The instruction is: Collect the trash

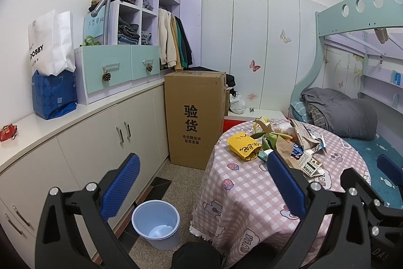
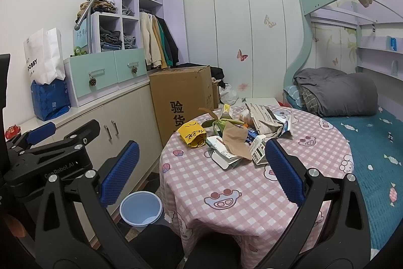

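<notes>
A heap of trash (image 1: 282, 143) (image 2: 236, 138) lies on the far half of a round table with a pink checked cloth (image 1: 246, 196) (image 2: 221, 183): a yellow paper bag (image 1: 243, 146) (image 2: 192, 135), brown paper (image 2: 234, 140), green peels, cartons and wrappers. A light blue bin (image 1: 156, 226) (image 2: 141, 208) stands on the floor left of the table. My left gripper (image 1: 201, 185) is open, held above the table's near left edge, short of the trash. My right gripper (image 2: 201, 173) is open too, over the table's near side. Both hold nothing.
A tall cardboard box (image 1: 195, 117) (image 2: 182, 97) stands behind the table beside a cream cabinet (image 1: 100, 138) with bags and drawers on top. A bunk bed with a grey duvet (image 1: 340, 112) (image 2: 337, 95) borders the table on the right. A red wrapper (image 1: 7, 131) lies on the cabinet top.
</notes>
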Demonstrator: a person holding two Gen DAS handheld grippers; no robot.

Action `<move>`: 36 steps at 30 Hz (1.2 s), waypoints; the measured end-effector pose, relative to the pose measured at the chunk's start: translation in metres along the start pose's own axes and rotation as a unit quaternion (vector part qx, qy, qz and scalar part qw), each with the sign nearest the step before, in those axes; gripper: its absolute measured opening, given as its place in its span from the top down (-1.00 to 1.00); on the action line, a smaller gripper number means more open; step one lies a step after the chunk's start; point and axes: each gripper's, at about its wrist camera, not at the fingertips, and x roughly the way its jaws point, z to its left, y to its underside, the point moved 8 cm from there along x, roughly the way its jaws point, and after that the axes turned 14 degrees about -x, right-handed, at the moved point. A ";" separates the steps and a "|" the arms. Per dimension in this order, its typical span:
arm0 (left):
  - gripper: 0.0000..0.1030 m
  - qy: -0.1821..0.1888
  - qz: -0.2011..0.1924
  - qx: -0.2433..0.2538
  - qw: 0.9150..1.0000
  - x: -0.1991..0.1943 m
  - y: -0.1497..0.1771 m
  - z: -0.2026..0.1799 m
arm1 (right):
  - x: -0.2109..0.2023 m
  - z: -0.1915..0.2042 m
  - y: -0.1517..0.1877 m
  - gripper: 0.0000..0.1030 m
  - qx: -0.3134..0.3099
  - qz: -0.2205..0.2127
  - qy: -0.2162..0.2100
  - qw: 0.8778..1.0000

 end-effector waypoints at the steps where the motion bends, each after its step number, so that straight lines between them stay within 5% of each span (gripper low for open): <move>1: -0.92 0.001 0.000 0.000 1.000 0.000 0.000 0.000 | 0.000 0.000 0.000 -0.89 0.000 0.000 0.000 1.000; 31: -0.92 -0.003 0.004 0.002 1.000 0.004 0.013 0.018 | -0.002 0.006 0.012 -0.89 0.011 0.009 -0.004 1.000; 36: -0.92 0.000 0.033 0.004 0.999 0.012 0.020 0.014 | 0.010 -0.002 0.018 -0.89 0.029 0.028 0.000 0.999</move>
